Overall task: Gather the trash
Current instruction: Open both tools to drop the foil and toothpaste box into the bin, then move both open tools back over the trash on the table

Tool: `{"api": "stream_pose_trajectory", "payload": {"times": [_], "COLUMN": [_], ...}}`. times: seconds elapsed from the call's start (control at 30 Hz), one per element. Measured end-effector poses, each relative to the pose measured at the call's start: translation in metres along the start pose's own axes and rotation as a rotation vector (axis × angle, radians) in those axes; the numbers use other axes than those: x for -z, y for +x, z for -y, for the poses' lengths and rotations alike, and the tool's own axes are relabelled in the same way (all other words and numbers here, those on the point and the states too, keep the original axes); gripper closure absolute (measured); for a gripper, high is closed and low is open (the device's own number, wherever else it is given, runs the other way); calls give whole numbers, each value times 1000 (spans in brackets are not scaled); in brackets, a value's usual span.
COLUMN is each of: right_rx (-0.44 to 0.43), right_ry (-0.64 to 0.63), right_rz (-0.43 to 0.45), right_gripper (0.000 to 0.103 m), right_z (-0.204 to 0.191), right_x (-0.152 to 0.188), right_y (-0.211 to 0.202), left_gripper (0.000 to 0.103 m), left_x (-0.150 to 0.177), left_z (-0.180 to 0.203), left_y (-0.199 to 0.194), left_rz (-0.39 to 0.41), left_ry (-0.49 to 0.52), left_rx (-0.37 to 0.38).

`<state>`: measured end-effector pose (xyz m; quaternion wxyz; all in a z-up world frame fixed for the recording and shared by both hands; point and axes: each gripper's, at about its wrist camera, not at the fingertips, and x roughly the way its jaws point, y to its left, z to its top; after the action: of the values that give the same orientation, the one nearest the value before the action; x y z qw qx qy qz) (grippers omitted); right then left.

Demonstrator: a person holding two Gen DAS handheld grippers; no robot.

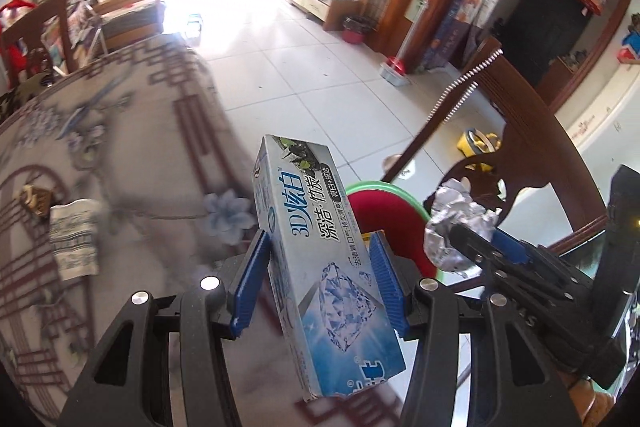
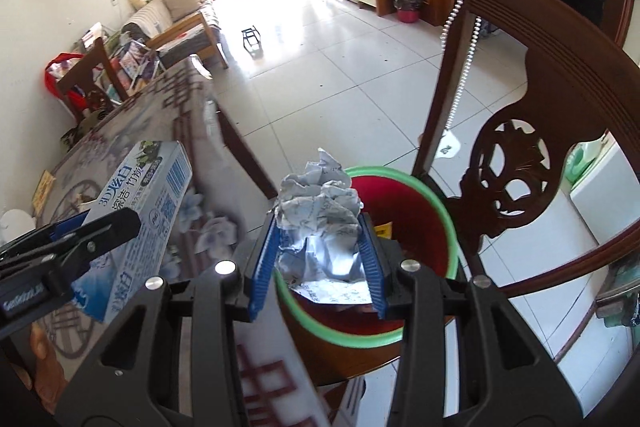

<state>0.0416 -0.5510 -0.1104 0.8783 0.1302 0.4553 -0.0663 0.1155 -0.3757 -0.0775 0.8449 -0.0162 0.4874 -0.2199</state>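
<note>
1. Left gripper point(image 1: 320, 281) clamps a toothpaste box point(image 1: 316, 259), frame centre, blue pads on both long sides, box tilted up.
2. Right gripper point(image 2: 320, 267) grips a crumpled paper wad point(image 2: 320, 223), lower centre, directly over the bin.
3. Red bin with green rim point(image 2: 436, 203) sits on the wooden chair point(image 2: 532, 147), right half.
4. Folded cloth point(image 1: 74, 239) lies on the patterned tablecloth point(image 1: 132, 147), left side.
</note>
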Motion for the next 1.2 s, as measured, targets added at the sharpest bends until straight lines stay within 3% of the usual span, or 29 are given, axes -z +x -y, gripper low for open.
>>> {"api": "stream_pose_trajectory", "payload": {"times": [0.1,0.13,0.2,0.27,0.3,0.43,0.6,0.87,1.0,1.2], "right_rx": [-5,5,65,82,82,74,22,-128,-229,-293], "right_ry": [11,14,31,53,58,96,106,-26,-117,-265], "right_rz": [-12,-21,4,26,29,39,45,20,-49,-163], "right_gripper": [60,47,35,35,35,35,35,33,30,23], "right_z": [17,22,34,45,48,52,28,-83,-165,-284], "right_x": [-9,-11,-14,-15,-15,-8,-4,-1,10,32], "right_y": [12,17,17,11,9,-4,-14,-8,15,74], "left_gripper": [54,54,48,26,24,23,22,13,13,13], "left_x": [-6,-7,-11,-16,-17,-18,-16,-5,10,35], "left_z": [19,25,36,41,41,29,-17,-131,-195,-280], "left_y": [18,22,36,45,45,38,7,-62,-84,-101], "left_rz": [-11,-15,-26,-27,-23,-12,38,162,164,147], "left_ry": [41,53,84,89,81,42,-50,-252,-372,-522], "left_rx": [18,27,34,28,35,44,-17,-184,-273,-348]}}
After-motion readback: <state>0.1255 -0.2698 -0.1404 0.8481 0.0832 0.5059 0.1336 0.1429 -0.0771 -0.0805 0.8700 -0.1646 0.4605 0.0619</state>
